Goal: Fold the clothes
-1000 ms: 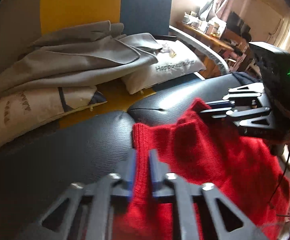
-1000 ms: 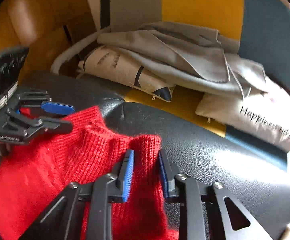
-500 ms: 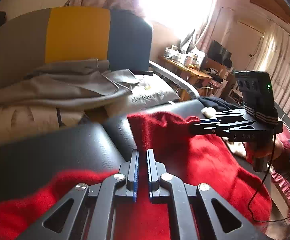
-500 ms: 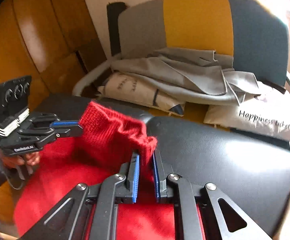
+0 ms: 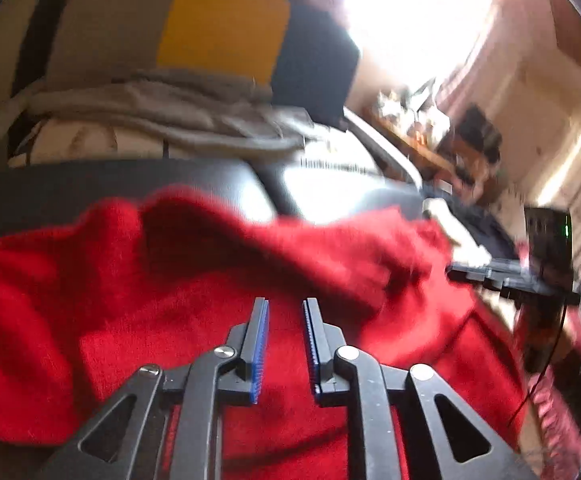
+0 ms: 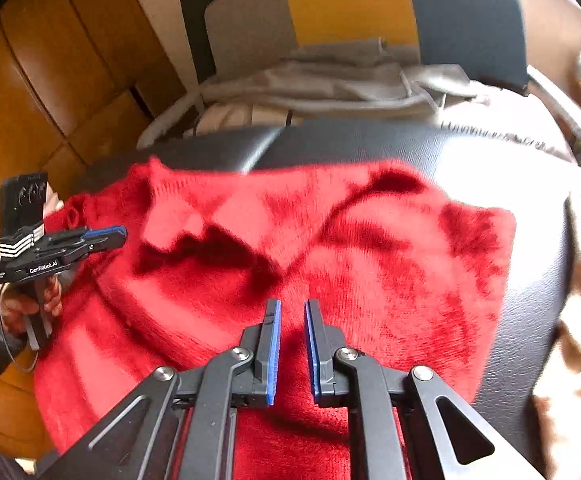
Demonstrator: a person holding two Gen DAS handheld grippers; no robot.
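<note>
A red knitted sweater (image 6: 330, 248) lies folded over on the black leather seat (image 6: 530, 312); it also shows in the left wrist view (image 5: 170, 280). My left gripper (image 5: 284, 308) hovers over the sweater with its jaws slightly apart and nothing between them. My right gripper (image 6: 291, 308) is likewise a little open and empty above the sweater's near part. The left gripper also appears at the sweater's left edge in the right wrist view (image 6: 106, 236), and the right gripper sits at the right edge in the left wrist view (image 5: 462, 272).
Behind the seat a grey garment (image 6: 330, 80) lies over printed pillows (image 5: 70, 144) against a grey, yellow and blue backrest (image 5: 218, 40). Wooden panelling (image 6: 30, 80) stands at the left. A cluttered table (image 5: 422, 136) is at the far right.
Both grippers let go of the sweater's edge and drew back. The lifted edge has dropped forward, and the sweater now lies folded over on the seat.
</note>
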